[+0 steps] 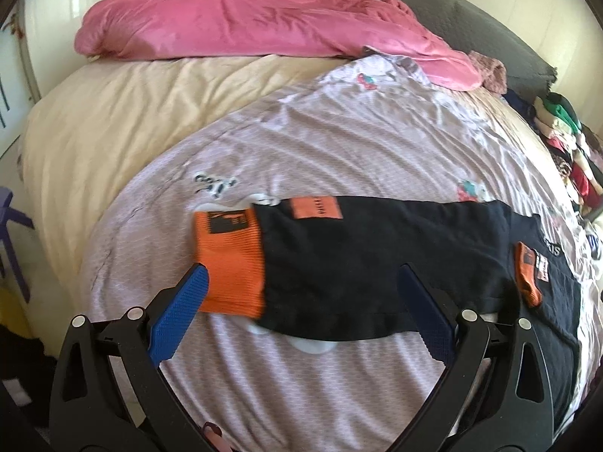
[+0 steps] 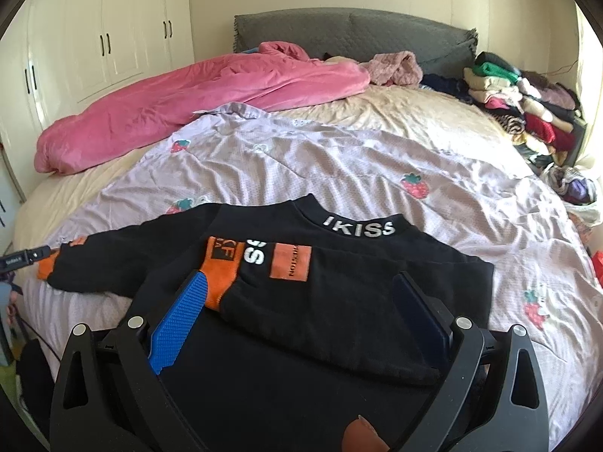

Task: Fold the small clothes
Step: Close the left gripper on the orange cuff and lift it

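A small black sweatshirt point(image 2: 339, 301) with orange cuffs, orange patches and white "IKISS" lettering at the collar lies on a lilac strawberry-print sheet point(image 2: 339, 162). One sleeve is folded across the chest, its orange cuff point(image 2: 220, 275) by my right gripper point(image 2: 301, 282), which is open just above the shirt. The other sleeve point(image 1: 358, 256) stretches out sideways, ending in an orange cuff point(image 1: 228, 260). My left gripper point(image 1: 301, 275) is open, its jaws straddling that sleeve near the cuff.
A pink duvet point(image 2: 188, 101) lies across the far side of the bed. A grey headboard point(image 2: 339, 34) stands behind it. A pile of mixed clothes point(image 2: 527, 113) sits at the far right. White wardrobes point(image 2: 94, 37) line the left wall.
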Available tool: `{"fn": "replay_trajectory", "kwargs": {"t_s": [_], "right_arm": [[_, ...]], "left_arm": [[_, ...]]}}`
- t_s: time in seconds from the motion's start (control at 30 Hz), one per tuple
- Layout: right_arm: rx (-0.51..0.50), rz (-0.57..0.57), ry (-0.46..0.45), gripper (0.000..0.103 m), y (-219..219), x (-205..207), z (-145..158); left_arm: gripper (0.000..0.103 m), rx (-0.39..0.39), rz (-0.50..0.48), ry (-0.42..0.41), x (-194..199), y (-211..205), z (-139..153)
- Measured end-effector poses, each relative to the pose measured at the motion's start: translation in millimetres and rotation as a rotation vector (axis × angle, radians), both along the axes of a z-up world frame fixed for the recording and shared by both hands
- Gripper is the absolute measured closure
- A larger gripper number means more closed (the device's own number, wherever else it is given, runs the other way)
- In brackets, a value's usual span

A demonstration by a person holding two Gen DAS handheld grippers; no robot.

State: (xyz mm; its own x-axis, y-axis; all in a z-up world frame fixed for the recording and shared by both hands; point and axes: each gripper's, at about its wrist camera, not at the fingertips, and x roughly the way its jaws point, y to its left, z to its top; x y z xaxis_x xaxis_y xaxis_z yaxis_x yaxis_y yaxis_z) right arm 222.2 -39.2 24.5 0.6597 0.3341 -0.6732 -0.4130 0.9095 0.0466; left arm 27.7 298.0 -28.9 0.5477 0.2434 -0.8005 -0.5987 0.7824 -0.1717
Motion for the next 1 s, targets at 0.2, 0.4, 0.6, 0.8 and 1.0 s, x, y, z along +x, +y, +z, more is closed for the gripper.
{"fn": "replay_trajectory", "kwargs": {"t_s": [0.2,0.4,0.6,0.8,1.0], "right_arm": [[0.002,0.057,0.015,0.005,10,0,-4],[0.011,0.085,0.037,0.005,18,-7,-12],[0.004,0.107,0.044,0.005,28,-15,-20],[0.033,0.103,0.081,0.005,28,-21,-30],[0.076,0.089,0.090,0.005,23,-28,-31]], "left_arm": [[0.010,-0.045,0.056,0.014,-8,18,-16],[0.028,-0.111,0.093,-0.011,-14,29,-27],[0.053,-0.127,0.136,-0.010,-18,36,-35],[0.091,-0.041,0.100,-0.030,-16,27,-29],[0.093,-0.012,0.019,-0.123,-12,8,0]]}}
